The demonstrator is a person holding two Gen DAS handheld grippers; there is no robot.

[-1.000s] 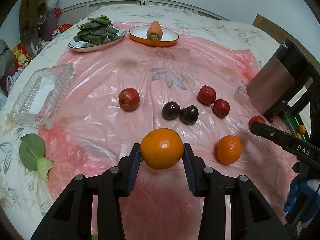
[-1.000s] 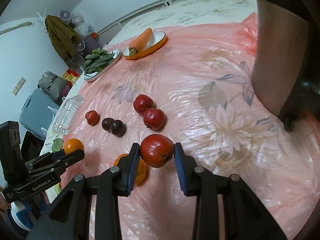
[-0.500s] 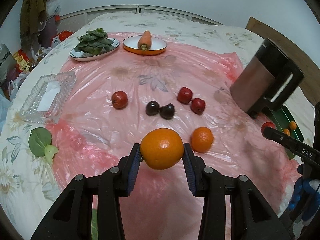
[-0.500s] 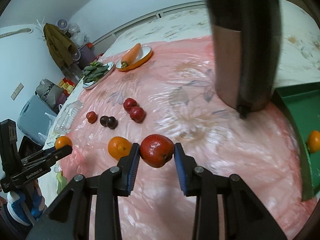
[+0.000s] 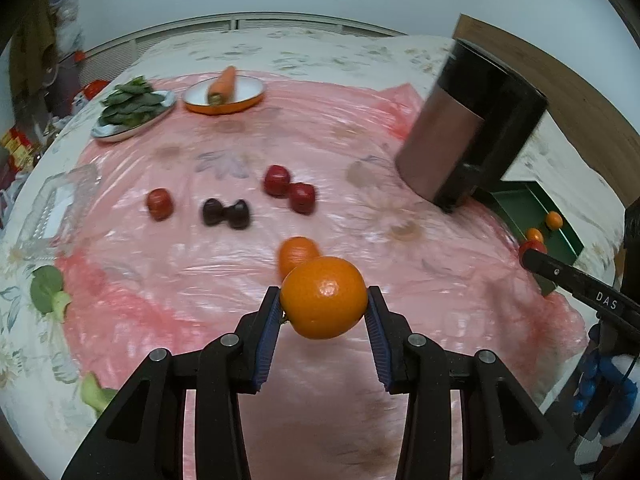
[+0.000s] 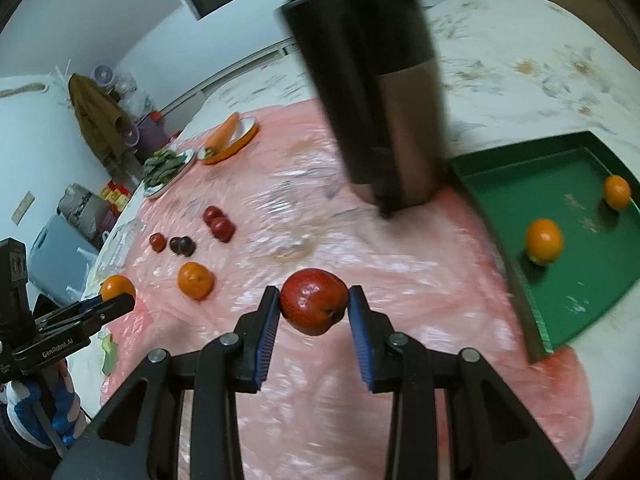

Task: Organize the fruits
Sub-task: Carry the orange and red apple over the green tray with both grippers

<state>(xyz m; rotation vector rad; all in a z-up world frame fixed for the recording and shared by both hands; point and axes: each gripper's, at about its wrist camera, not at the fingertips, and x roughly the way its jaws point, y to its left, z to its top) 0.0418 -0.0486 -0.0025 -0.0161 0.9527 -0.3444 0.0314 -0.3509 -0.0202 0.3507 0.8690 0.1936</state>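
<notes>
My left gripper [image 5: 323, 306] is shut on an orange [image 5: 323, 297] and holds it above the pink sheet. My right gripper [image 6: 313, 307] is shut on a red apple [image 6: 313, 306], held in the air left of a green tray [image 6: 576, 292]. The tray holds two oranges [image 6: 544, 240]. On the sheet lie another orange [image 5: 296, 254], two red apples [image 5: 289, 188], a third red apple [image 5: 160, 203] and two dark plums [image 5: 226, 213]. The right gripper with its apple also shows in the left wrist view [image 5: 532, 249].
A tall dark and copper canister [image 6: 384, 104] stands beside the tray's left edge. At the back are a plate of greens [image 5: 132, 108] and an orange dish with a carrot [image 5: 224, 92]. A clear glass tray [image 5: 52, 208] and green leaves [image 5: 46, 294] lie at the left.
Both grippers have swung to the right with their fruit. The green tray with its two oranges has come fully into the right wrist view, and the canister looms closer.
</notes>
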